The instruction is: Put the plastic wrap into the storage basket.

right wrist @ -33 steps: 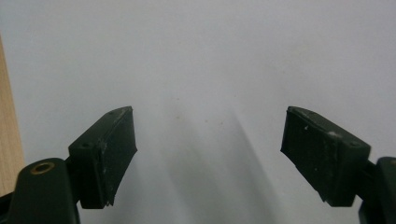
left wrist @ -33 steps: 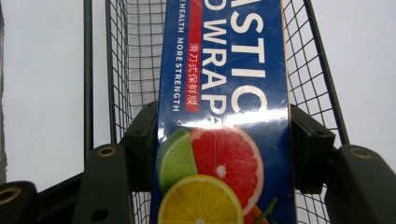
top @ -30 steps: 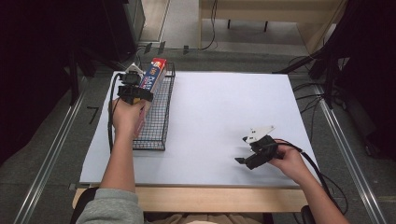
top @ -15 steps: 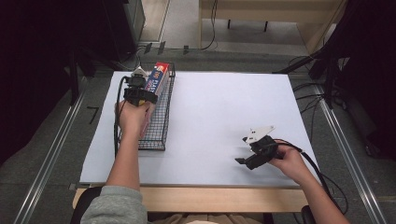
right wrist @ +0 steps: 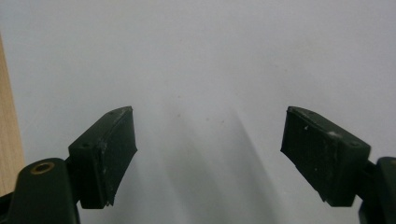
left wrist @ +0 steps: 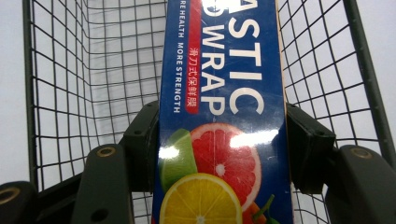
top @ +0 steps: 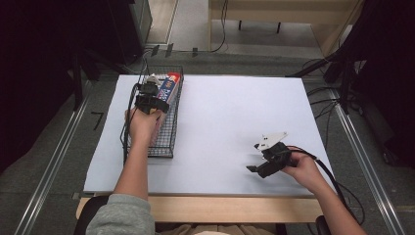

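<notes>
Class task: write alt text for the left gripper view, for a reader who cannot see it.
The left gripper clamps a blue plastic wrap box, printed with citrus fruit, between its two black jaws. Behind the box is a dark wire basket, which stands on a white table.

One plastic wrap box (left wrist: 219, 116), clamped between the jaws of the left gripper (top: 149, 98). One wire basket (top: 169, 142), beneath and around that gripper. Two grippers; the right gripper (right wrist: 208, 158) holds nothing, over one white table sheet (top: 230, 117).
</notes>
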`<state>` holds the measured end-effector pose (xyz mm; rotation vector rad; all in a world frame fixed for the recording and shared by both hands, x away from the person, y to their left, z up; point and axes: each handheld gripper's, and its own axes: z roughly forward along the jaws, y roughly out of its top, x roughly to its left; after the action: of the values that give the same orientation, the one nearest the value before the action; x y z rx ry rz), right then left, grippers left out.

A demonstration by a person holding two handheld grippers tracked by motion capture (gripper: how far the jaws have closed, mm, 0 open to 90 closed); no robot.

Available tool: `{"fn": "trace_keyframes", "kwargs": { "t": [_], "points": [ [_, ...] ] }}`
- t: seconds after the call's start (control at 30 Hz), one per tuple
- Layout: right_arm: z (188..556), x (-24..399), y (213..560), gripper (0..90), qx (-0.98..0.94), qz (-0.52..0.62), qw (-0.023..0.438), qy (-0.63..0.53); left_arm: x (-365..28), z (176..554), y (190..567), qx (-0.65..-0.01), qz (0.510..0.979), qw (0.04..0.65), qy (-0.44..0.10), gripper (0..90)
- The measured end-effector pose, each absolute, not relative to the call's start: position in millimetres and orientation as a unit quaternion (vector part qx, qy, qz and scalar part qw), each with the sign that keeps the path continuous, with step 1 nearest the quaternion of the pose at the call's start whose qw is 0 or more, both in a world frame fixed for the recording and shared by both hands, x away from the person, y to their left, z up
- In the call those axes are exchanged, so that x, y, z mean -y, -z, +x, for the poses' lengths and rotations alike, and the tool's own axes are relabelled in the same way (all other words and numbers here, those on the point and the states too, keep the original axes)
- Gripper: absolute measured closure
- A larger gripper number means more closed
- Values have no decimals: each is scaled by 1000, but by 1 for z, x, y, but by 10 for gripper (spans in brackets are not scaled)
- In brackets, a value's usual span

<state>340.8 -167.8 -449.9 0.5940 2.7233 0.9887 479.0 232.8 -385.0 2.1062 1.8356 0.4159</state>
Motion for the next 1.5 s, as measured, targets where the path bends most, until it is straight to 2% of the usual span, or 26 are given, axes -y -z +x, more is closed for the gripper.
{"fn": "trace_keyframes", "kwargs": {
  "t": [0.57, 0.83, 1.13, 1.5],
  "points": [
    [341, 167, 450, 184, -917, 199, 91, -333, -223, 478, 399, -633, 751, 133, -134, 380],
    [340, 167, 450, 185, -917, 199, 91, -334, -228, 472, 379, -632, 742, 175, -138, 379],
    [340, 169, 448, 184, -914, 206, 85, -339, -234, 459, 360, -609, 757, 204, -119, 306],
    [341, 171, 447, 184, -909, 219, 80, -346, -226, 420, 348, -529, 795, 287, -77, 283]
  ]
}}
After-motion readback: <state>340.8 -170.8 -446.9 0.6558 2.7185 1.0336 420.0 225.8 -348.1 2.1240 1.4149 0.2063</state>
